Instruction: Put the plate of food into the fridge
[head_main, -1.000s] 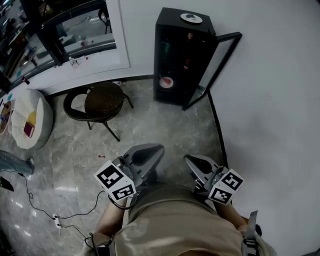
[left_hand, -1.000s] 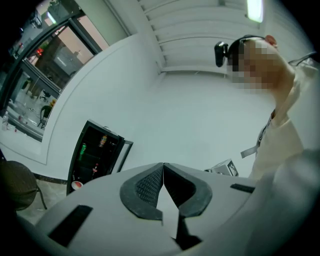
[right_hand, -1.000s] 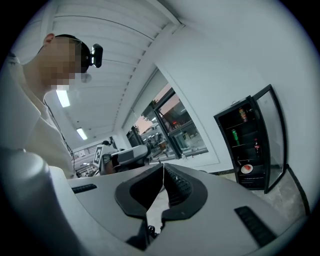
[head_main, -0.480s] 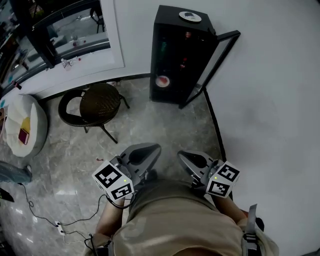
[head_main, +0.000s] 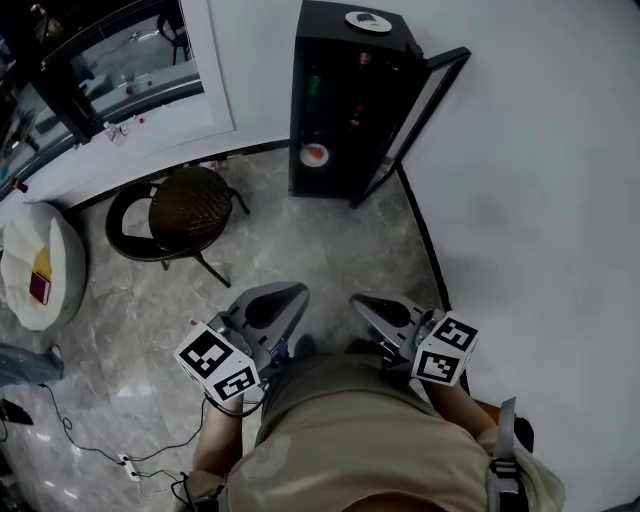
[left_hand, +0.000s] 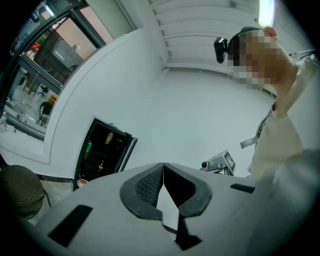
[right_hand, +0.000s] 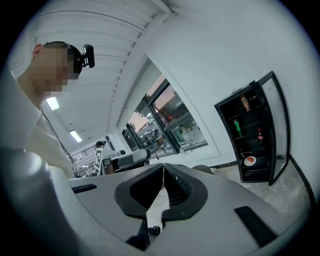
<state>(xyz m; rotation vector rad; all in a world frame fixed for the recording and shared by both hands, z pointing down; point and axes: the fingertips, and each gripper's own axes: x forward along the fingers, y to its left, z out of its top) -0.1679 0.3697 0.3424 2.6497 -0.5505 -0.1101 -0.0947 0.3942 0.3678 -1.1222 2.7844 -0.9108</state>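
Note:
The black fridge (head_main: 345, 90) stands against the white wall with its glass door (head_main: 420, 115) swung open to the right. A white plate of red food (head_main: 314, 154) sits on a low shelf inside it. The plate also shows in the left gripper view (left_hand: 82, 182) and the right gripper view (right_hand: 250, 161). Both grippers are held close to the person's body, far from the fridge. My left gripper (head_main: 293, 291) is shut and empty, its jaws touching (left_hand: 162, 166). My right gripper (head_main: 358, 300) is likewise shut with nothing in it (right_hand: 163, 166).
A round dark stool (head_main: 190, 205) stands left of the fridge. A white beanbag (head_main: 40, 265) lies at the far left. A cable and power strip (head_main: 130, 462) trail over the marble floor. A small round object (head_main: 368, 20) rests on the fridge top.
The fridge and stool have slid up and left in the head view. Both grippers stay shut, empty and near the body.

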